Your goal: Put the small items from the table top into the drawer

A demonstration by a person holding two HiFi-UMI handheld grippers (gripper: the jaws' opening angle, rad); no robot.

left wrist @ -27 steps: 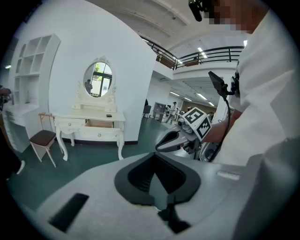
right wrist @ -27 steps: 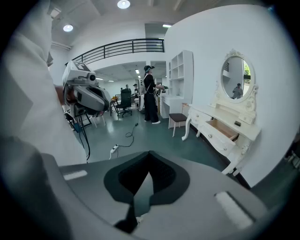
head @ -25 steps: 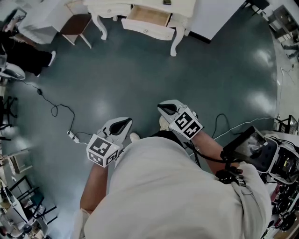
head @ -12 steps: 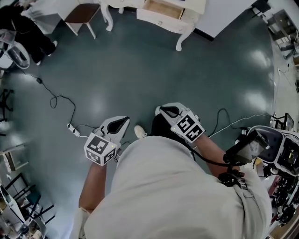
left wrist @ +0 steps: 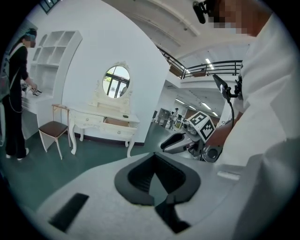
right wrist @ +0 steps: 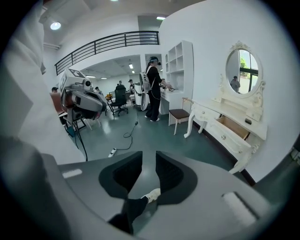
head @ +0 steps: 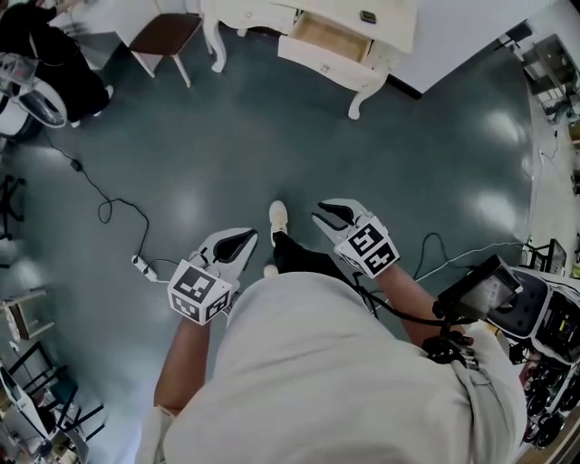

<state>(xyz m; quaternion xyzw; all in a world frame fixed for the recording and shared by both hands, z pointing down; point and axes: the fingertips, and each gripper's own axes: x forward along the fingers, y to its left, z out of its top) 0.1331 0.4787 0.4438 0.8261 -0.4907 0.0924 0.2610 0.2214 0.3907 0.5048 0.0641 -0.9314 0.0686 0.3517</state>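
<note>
A white dressing table [head: 272, 11] stands far ahead across the floor, its drawer [head: 331, 36] pulled open. One small dark item [head: 367, 16] lies on the table top. Both grippers hang in the air in front of the person's body, far from the table. My left gripper [head: 245, 239] has its fingertips together and holds nothing. My right gripper [head: 323, 215] has just been opening; its jaws stand slightly apart with nothing between them. In the right gripper view the table [right wrist: 211, 117], open drawer [right wrist: 234, 126] and dark item [right wrist: 248, 121] lie ahead to the right.
A brown-seated chair [head: 168, 32] stands left of the table. A cable with a power strip [head: 140, 265] lies on the floor at the left. A person in black [head: 36, 54] stands at the far left. Equipment [head: 535, 313] crowds the right edge. My shoe [head: 278, 217] is stepping forward.
The person has walked towards the table, both grippers carried forward with the body. A foot has swung out ahead. The right gripper's jaws have parted a little.
</note>
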